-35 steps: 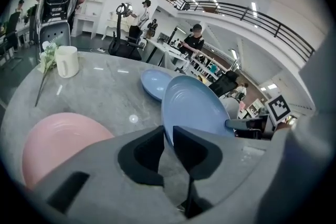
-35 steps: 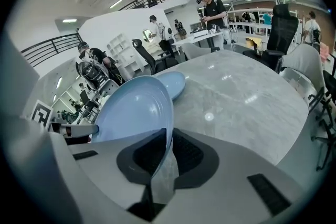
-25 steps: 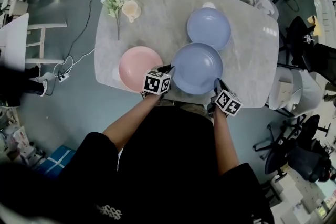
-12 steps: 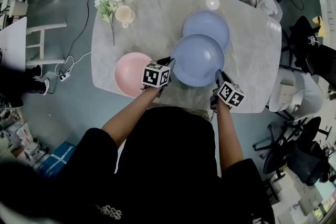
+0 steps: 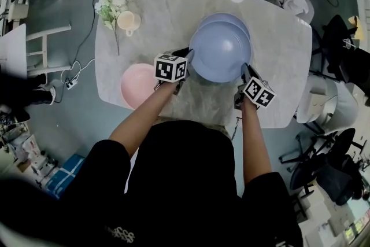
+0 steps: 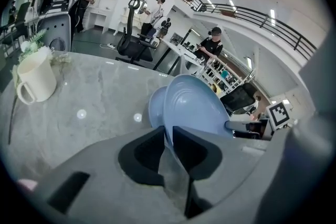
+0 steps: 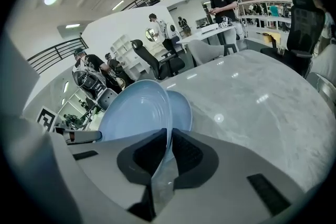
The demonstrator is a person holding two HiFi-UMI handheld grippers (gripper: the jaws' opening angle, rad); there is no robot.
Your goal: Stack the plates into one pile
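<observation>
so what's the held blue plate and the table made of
Held blue plate: probably glazed ceramic, possibly melamine; smooth, with a soft sheen, moulded rings and a thin rim. Table: looks like polished marble or a marble-look slab; pale grey veining, with ceiling lamps reflected in it.

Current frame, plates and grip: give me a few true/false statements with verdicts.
1. The left hand-held gripper and right hand-held gripper clamp opposite rims of the held blue plate. True.
2. The held blue plate is above the other blue plate. True.
3. The pink plate is already in the pile. False: it lies alone at the table's left.
4. The cup stands on the pink plate. False: it stands on the table, by the flowers.
</observation>
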